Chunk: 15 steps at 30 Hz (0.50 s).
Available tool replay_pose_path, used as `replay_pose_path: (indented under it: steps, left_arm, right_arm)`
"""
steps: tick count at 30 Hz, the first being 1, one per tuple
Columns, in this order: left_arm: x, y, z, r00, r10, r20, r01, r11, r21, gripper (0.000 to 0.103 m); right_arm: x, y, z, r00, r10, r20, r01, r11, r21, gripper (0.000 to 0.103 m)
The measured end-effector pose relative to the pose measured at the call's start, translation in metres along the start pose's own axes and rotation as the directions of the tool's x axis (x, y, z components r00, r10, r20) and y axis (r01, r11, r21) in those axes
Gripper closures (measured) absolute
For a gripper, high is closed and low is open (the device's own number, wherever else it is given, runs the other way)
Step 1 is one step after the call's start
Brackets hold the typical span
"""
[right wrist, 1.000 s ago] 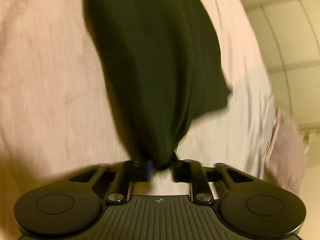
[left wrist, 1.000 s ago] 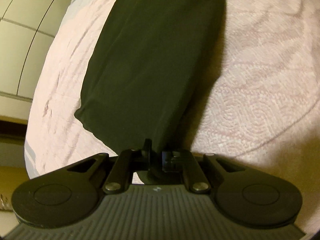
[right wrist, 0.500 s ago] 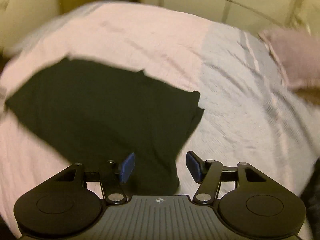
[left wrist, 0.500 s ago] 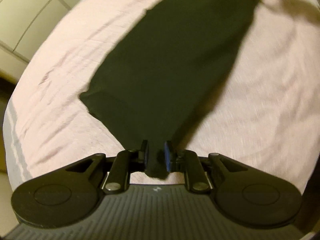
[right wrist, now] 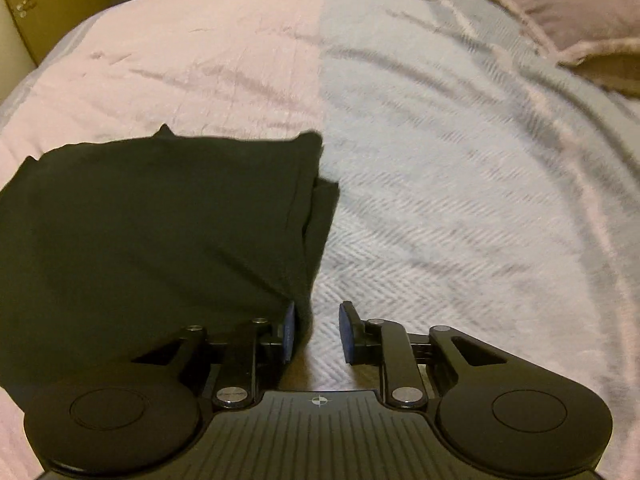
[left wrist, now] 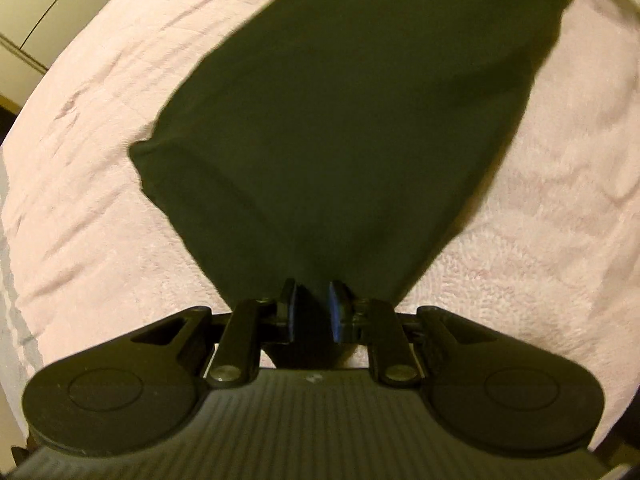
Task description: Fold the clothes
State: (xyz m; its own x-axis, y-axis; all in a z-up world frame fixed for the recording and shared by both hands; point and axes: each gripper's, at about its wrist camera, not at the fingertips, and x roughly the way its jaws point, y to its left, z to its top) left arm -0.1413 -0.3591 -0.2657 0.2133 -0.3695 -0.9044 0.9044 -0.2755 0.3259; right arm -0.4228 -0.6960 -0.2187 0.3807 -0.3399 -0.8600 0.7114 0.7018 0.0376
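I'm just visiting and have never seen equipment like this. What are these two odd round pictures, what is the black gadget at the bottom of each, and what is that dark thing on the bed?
There is no robot arm here. A person holds a two-fingered clamp in each hand, and each clamp carries a wide-angle camera that looks along its fingers, which is why the pictures bulge. One picture comes from the left gripper, the other from the right gripper. Both look down on a bed cover, pink on one part and grey on the other, with a pillow at the far corner. The dark thing is a black garment lying partly folded. A bunch of it sits between the left gripper's fingers, which look closed on it. The right gripper is open, holding nothing, beside the garment's edge.
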Motion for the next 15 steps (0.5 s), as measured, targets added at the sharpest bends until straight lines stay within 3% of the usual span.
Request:
replay_pose_path:
  steps: [3, 6, 10, 15]
  left_arm:
    - [0.002, 0.005, 0.008, 1.0, -0.001, 0.008, 0.001, 1.0, -0.03, 0.089]
    - [0.004, 0.01, 0.015, 1.0, -0.002, 0.017, 0.003, 0.998, -0.06, 0.087]
    - [0.024, 0.001, 0.012, 0.997, 0.003, -0.081, -0.003, 1.0, 0.0, 0.087]
    - [0.015, 0.003, 0.005, 0.992, -0.016, -0.128, 0.015, 1.0, -0.002, 0.087]
  right_arm:
    - [-0.033, 0.022, -0.003, 0.996, -0.04, 0.081, 0.043, 0.998, -0.034, 0.081]
    - [-0.051, 0.049, -0.02, 0.99, 0.089, 0.107, -0.082, 0.994, -0.067, 0.081]
    - [-0.028, 0.066, -0.054, 0.985, 0.172, -0.022, -0.173, 0.975, -0.142, 0.08]
    - [-0.027, 0.033, -0.085, 0.98, 0.157, -0.123, -0.169, 0.981, -0.097, 0.078]
